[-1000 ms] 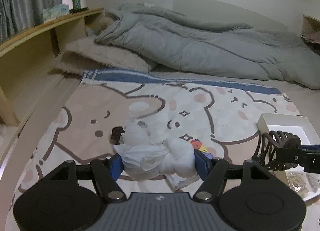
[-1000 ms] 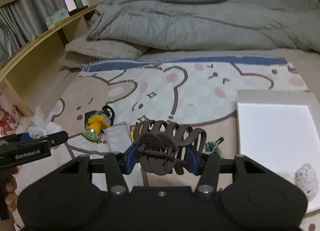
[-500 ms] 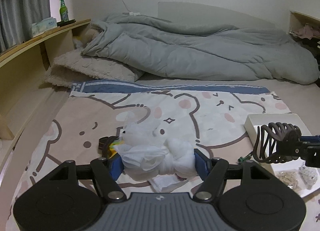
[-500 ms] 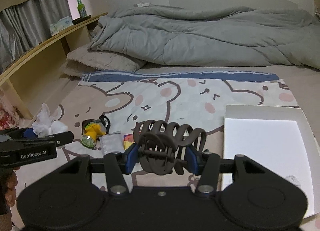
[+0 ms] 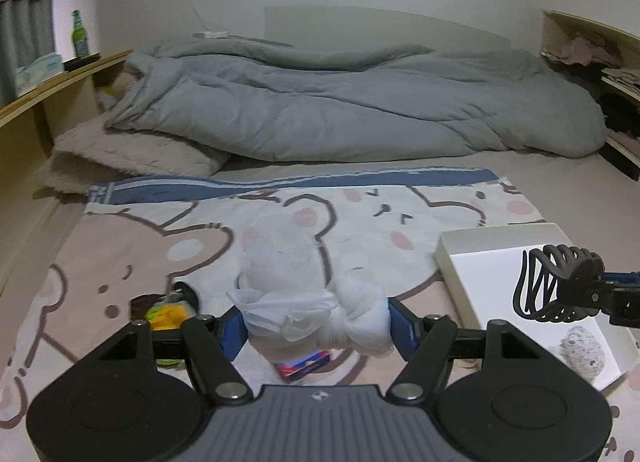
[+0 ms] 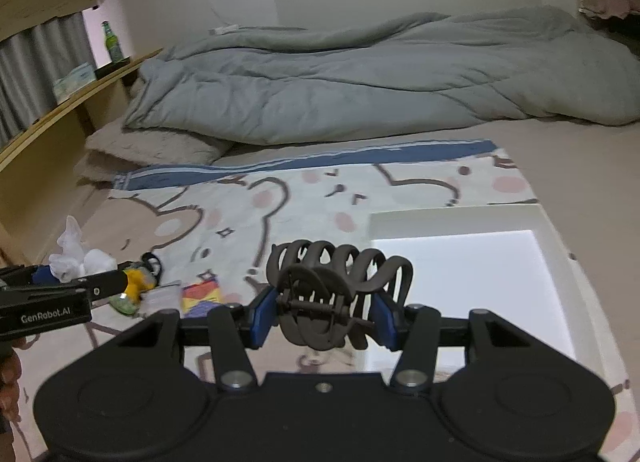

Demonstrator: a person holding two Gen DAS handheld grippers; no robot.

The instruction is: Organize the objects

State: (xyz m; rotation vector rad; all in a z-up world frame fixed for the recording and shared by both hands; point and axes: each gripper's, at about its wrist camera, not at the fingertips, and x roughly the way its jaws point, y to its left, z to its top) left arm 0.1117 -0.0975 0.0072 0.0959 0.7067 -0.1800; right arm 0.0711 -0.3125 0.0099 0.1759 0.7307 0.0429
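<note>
Left gripper is clamping a knotted white plastic bag; right gripper is clamping a dark brown claw hair clip, lower centre. Risk: the springy clip is twisting free short of the white shallow box.

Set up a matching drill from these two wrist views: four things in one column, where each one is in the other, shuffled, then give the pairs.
Things
1. brown hair claw clip
2. white knotted plastic bag
3. green glass bottle
4. white shallow box

Places
A. on the wooden shelf beside the bed
B. between the blue pads of the left gripper
C. lying on the bear-print blanket, right side
D. between the blue pads of the right gripper

Pairs: 1-D, 2-B, 3-A, 4-C
</note>
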